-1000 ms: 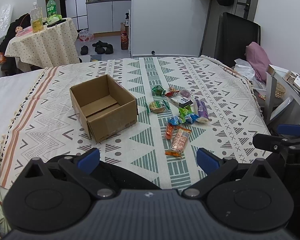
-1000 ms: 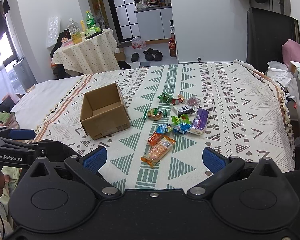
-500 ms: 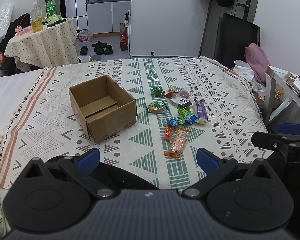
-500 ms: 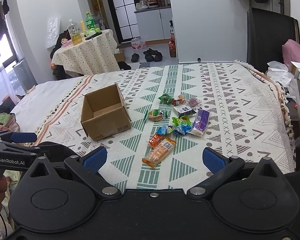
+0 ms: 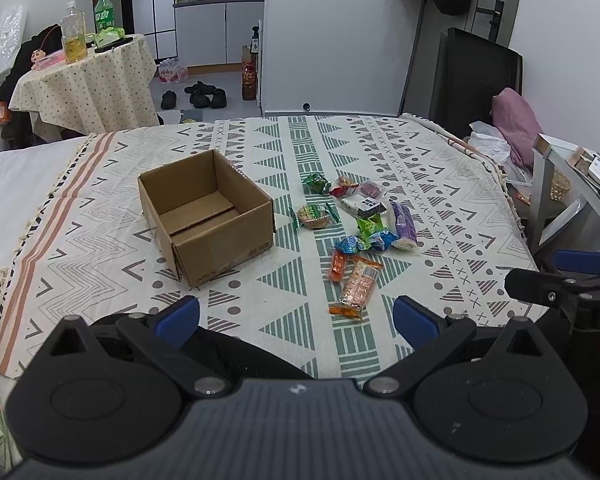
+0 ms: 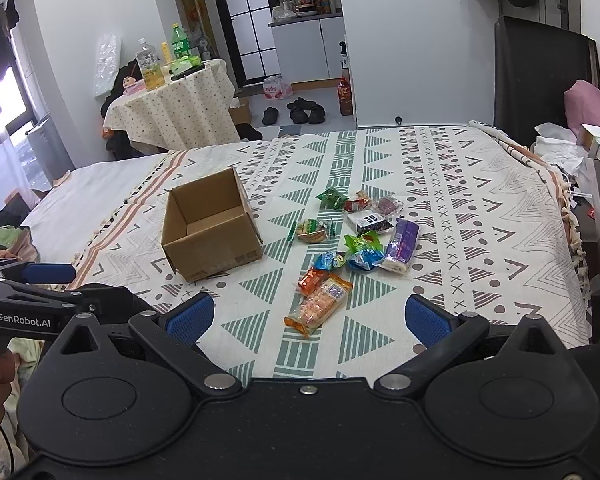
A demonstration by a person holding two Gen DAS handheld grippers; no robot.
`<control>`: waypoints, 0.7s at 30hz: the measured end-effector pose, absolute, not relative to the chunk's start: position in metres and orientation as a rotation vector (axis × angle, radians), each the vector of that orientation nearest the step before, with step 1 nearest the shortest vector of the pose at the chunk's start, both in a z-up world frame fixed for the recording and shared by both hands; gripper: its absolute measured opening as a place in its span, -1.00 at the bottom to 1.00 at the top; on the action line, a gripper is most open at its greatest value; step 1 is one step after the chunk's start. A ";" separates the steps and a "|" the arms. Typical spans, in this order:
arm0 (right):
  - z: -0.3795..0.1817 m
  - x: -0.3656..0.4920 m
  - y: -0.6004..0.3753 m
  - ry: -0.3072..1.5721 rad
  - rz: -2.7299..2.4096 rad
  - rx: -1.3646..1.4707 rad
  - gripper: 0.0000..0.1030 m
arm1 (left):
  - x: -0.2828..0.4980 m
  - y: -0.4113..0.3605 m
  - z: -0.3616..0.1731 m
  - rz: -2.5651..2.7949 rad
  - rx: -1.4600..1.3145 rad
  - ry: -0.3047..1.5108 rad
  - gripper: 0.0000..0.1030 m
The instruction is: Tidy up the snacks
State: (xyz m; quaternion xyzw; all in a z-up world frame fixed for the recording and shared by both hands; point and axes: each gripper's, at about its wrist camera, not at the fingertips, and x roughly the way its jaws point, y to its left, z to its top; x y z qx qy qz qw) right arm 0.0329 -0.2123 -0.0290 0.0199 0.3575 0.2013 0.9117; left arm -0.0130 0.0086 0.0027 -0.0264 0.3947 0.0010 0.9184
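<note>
1. Bedroom setup: everything sits on a bed covered with a patterned blanket [image 5: 440, 184], green triangles and grey zigzags.

2. Snacks first. A loose pile of wrapped snacks [image 5: 356, 224] lies on the blanket right of centre, none sorted yet as far as I can see. Nearest is an orange cracker pack [image 6: 318, 305], with a small orange packet [image 6: 311, 279] touching its far end. Further back are blue candy wrappers [image 6: 354, 258], a purple pack [image 6: 400, 244] on the right, a round cookie in green wrap [image 5: 314, 216] on the left, and a green packet [image 5: 316, 182] at the far end.

3. Left of the pile, just beside it, is an open cardboard box [image 5: 204, 216]. Looks empty inside, only the bottom flaps show.

4. So my read: the job is basically at zero, every snack left to go, presumably into that box.

5. Left gripper [image 5: 296, 318] hovers at the near edge, jaws wide apart, holding nothing. Right gripper [image 6: 308, 318] same deal, spread wide and empty, roughly lined up with the cracker pack.

6. Background: a round table [image 6: 172, 108] with bottles, far left.
</note>
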 end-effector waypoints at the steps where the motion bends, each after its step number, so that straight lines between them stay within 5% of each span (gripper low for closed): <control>1: -0.029 0.033 -0.213 0.737 0.414 0.040 1.00 | -0.012 0.009 0.003 0.001 -0.056 0.812 0.99; 21: -0.046 0.068 -0.213 0.792 0.380 0.045 1.00 | 0.034 0.006 -0.013 -0.016 -0.093 0.852 0.99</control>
